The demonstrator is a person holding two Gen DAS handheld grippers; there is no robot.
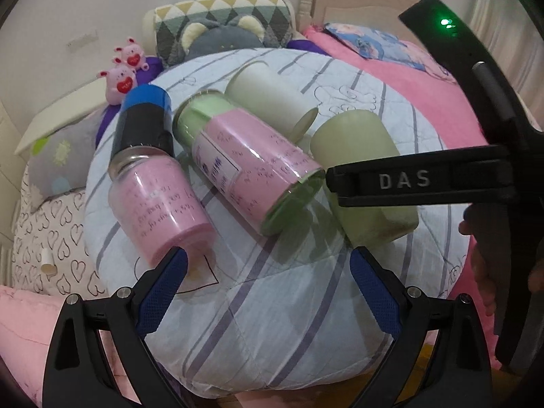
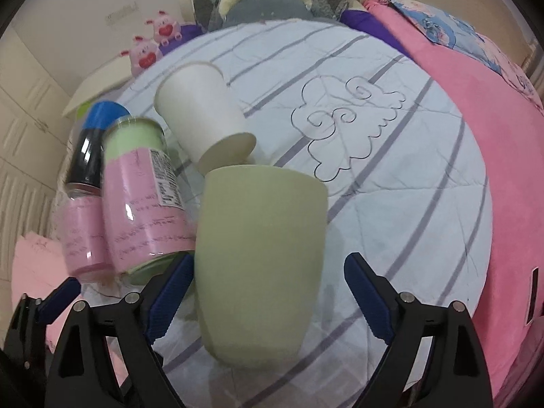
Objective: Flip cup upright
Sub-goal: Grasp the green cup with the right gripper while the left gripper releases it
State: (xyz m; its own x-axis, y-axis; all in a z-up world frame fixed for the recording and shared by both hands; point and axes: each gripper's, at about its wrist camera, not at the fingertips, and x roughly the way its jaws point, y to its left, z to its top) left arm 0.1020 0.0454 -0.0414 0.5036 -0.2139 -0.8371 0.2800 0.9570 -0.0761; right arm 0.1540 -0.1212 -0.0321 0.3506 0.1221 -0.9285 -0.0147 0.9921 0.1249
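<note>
A pale green cup lies on its side on the striped quilt, between the open fingers of my right gripper; the left pad is close to its wall, the right pad stands apart. In the left wrist view the same cup lies at the right, partly hidden by the right gripper's black finger. My left gripper is open and empty over the quilt, its left pad near the base of a pink jar.
A white paper cup lies on its side behind the green cup. A pink-labelled green can and the blue-capped pink jar lie to the left. Pillows, pig toys and a pink blanket surround the quilt.
</note>
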